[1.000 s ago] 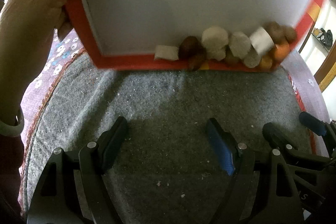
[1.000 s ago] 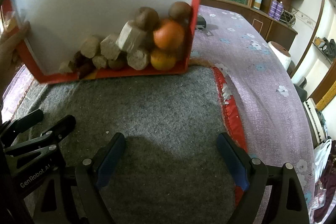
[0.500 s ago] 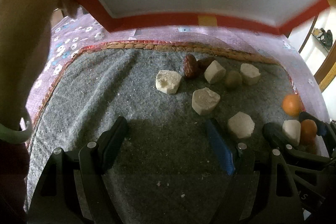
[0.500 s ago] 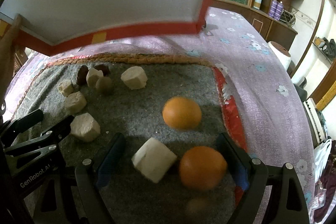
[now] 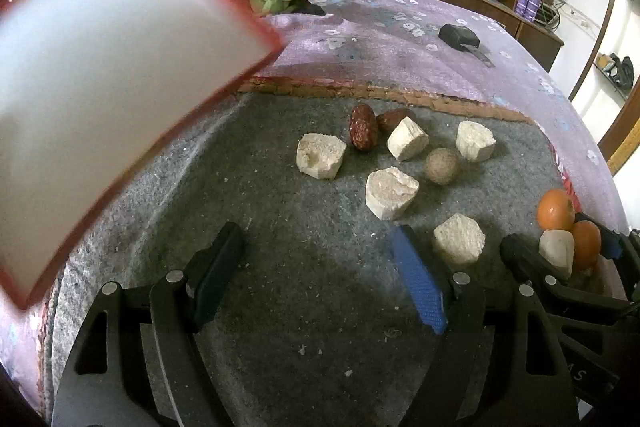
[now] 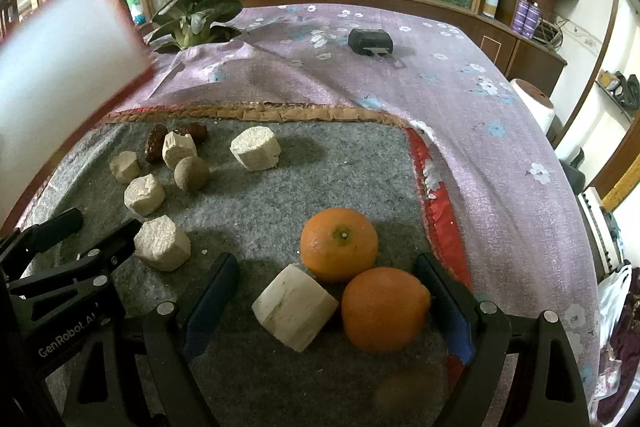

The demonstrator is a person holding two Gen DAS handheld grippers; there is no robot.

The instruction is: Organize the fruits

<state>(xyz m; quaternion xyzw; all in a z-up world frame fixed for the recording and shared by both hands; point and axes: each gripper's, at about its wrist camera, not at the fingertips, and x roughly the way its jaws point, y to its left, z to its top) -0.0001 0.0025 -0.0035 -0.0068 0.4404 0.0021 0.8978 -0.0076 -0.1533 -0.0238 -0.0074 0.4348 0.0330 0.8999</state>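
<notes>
Right fingers (image 6: 444,303) spread, oranges (image 6: 384,309) between; left fingers (image 5: 218,267) empty

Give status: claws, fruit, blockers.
Left claw open, empty. Right claw open, around pale chunk and near orange, gripping nothing. Fruit scattered on grey mat. No blockers.

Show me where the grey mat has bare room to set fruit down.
Free: the grey mat left of the pale chunks, up to the left hand-held gripper; also between the far chunk and the oranges. Crowded: the dates cluster, and the right hand-held gripper.
</notes>
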